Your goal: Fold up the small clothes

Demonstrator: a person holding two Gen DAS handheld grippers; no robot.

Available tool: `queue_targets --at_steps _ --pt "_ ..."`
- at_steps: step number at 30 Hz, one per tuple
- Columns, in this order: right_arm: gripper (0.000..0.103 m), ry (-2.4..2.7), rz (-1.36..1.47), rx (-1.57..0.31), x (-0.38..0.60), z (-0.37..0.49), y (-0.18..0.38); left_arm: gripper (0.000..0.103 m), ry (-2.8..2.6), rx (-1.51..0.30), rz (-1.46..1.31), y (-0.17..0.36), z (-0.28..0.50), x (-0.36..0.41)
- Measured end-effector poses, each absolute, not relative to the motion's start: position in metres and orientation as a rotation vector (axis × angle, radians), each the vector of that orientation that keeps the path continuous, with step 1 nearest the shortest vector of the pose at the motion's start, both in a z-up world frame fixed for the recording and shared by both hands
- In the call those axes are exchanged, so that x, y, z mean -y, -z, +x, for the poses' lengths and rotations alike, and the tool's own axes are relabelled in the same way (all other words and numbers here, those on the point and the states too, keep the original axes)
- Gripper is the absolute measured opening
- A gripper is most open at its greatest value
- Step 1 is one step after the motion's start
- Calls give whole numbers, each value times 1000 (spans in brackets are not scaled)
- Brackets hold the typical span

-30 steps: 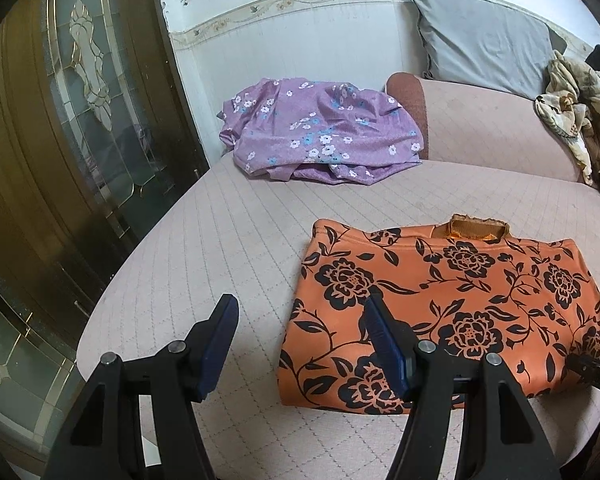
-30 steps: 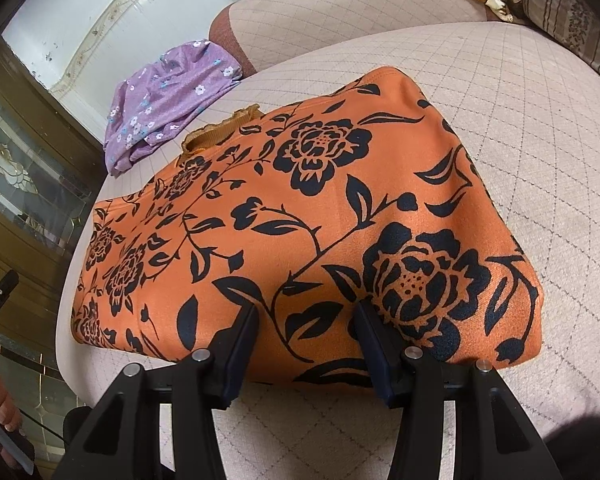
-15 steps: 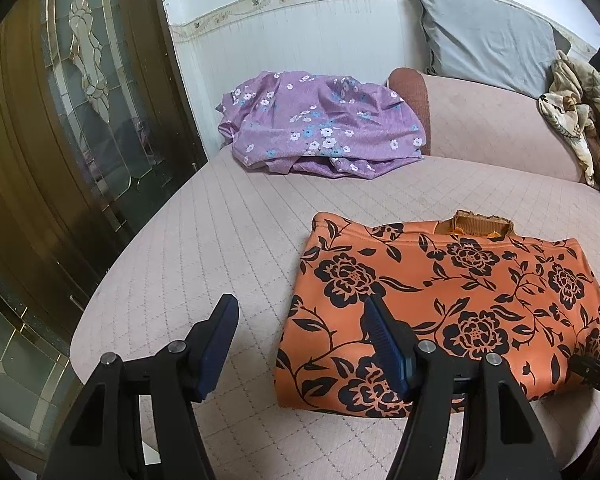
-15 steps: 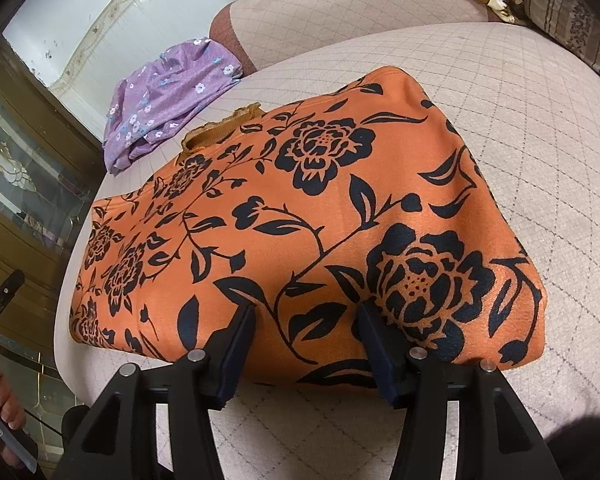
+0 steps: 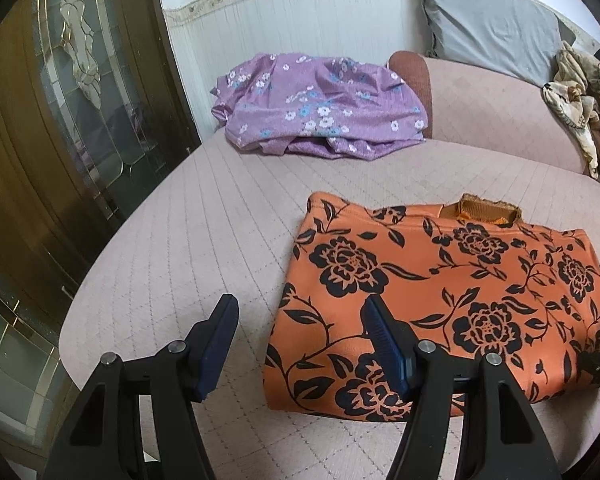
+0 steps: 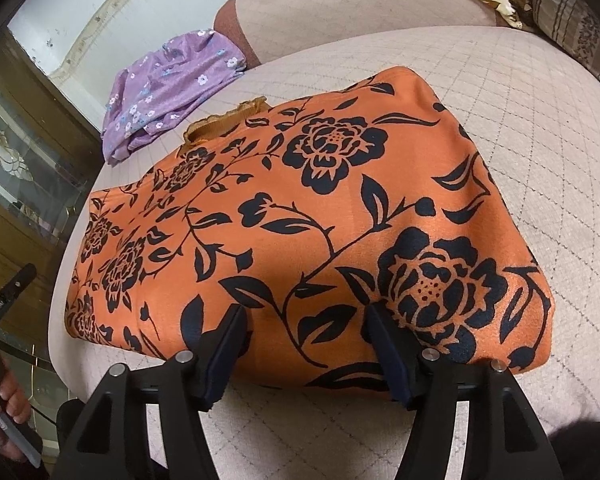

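1. We have the orange flowered garment (image 6: 300, 216) lying flat on the pale quilted cushion (image 5: 204, 240), already folded into a tidy rectangle, with a frilled trim (image 5: 484, 210) peeking out at its far edge.

2. Our right gripper (image 6: 304, 340) sits at the near edge of that garment. Its jaws have just been opening and stand apart; the cloth lies between and under the tips, but the pads do not pinch it.

3. Our left gripper (image 5: 300, 336) hovers low over the garment's left end, jaws apart and empty: one finger is over the bare cushion, the other over the cloth near its corner.

4. We judge that a fold has just been laid and let go, so the step in hand is the release and the set-up for the next fold.

5. The next move, as we read it, calls for both grippers to take the same side of the rectangle, close on all layers at once, and carry it across without dragging the layers underneath out of line.

6. The slippery-looking fabric may slide, so we would grip close to the corners.

7. A purple flowered garment (image 5: 320, 104) waits crumpled at the far end of the cushion, well apart from the orange one.
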State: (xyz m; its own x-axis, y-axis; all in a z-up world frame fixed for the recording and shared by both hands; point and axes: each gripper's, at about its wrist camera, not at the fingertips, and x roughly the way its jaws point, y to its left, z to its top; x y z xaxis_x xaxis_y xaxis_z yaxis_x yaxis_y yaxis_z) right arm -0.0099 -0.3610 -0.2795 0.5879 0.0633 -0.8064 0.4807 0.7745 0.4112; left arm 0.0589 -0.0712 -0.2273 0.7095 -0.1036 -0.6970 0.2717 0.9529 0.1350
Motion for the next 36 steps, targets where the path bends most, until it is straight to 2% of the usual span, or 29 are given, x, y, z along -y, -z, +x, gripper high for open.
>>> queue_targets --at_steps 3,7,9,12,15,21,24,29,36 --pt "68 238 691 -950 368 -3 271 66 203 -769 245 235 64 72" --pt "65 210 741 -887 386 8 253 66 192 -809 263 252 73 72" --pt "59 223 734 -874 397 22 247 66 184 -836 275 262 78 71" --pt "38 246 722 -892 413 52 249 66 170 -881 288 277 85 68" --pt "36 304 714 -921 430 85 261 67 165 -916 300 291 90 65" --pt "30 410 624 -972 460 146 297 84 166 -909 295 302 97 58" --pt "30 460 601 -1005 463 164 292 85 189 -917 247 302 104 49" --pt "31 230 544 -920 397 185 245 85 188 -896 237 297 101 42" --pt "31 -183 416 -1019 247 252 242 89 210 -917 193 306 100 30"
